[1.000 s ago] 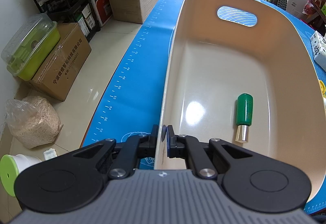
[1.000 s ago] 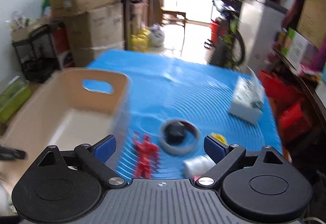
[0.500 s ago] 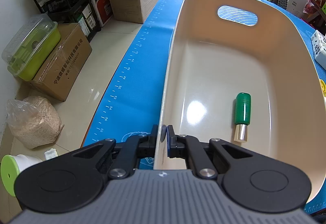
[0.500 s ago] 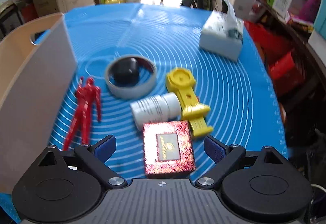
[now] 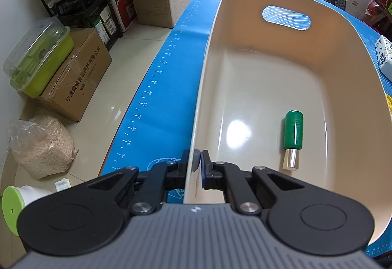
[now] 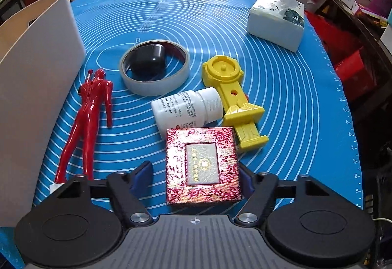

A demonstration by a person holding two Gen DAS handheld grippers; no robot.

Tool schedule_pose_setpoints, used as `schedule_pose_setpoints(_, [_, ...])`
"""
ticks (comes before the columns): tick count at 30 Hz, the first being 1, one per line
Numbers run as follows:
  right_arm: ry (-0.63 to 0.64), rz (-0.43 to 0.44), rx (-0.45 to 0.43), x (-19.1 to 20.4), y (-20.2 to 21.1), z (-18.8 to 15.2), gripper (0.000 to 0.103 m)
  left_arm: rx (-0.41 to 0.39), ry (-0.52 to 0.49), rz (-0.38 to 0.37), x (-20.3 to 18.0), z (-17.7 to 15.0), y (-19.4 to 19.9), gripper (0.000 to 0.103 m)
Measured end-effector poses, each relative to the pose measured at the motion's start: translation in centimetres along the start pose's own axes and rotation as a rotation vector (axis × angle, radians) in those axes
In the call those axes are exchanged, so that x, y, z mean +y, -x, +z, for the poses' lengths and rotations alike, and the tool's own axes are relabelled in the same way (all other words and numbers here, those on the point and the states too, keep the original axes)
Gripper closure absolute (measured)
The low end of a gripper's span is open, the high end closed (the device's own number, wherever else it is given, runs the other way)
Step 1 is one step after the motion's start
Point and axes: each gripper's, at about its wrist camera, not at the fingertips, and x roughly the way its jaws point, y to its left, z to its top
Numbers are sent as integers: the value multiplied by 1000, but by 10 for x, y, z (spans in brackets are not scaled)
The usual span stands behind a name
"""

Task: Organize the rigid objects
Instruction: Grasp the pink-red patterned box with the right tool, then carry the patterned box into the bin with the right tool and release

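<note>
Red-gold patterned box lies between the closing right hand-held gripper's jaws.

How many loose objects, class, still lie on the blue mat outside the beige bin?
7: red figurine, tape roll, black case inside it, white bottle, yellow toy, red box, tissue pack. Others may be hidden.

The beige bin is cut off at the left edge; the red figure's feet hide behind the right gripper.
</note>
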Motion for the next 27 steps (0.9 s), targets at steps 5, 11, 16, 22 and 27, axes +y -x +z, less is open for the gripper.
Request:
schedule_pose_setpoints(5, [-36,25,16,-7,5,1,44,0,0,0,0,0,0,92])
schedule_pose_setpoints(11, [-28,28,-13,-6,19,1,44,0,-1,0,0,0,0,92])
schedule_pose_setpoints(16, [-35,20,-84,-2,40,4,44,0,0,0,0,0,0,92])
schedule_pose_setpoints(22, [-19,7,-208,15,68,12,44,0,-1,3,0,0,1,92])
schedule_pose_setpoints(27, [-21,55,-317,38,92,22,44,2,-4,9,-1,1,1,92])
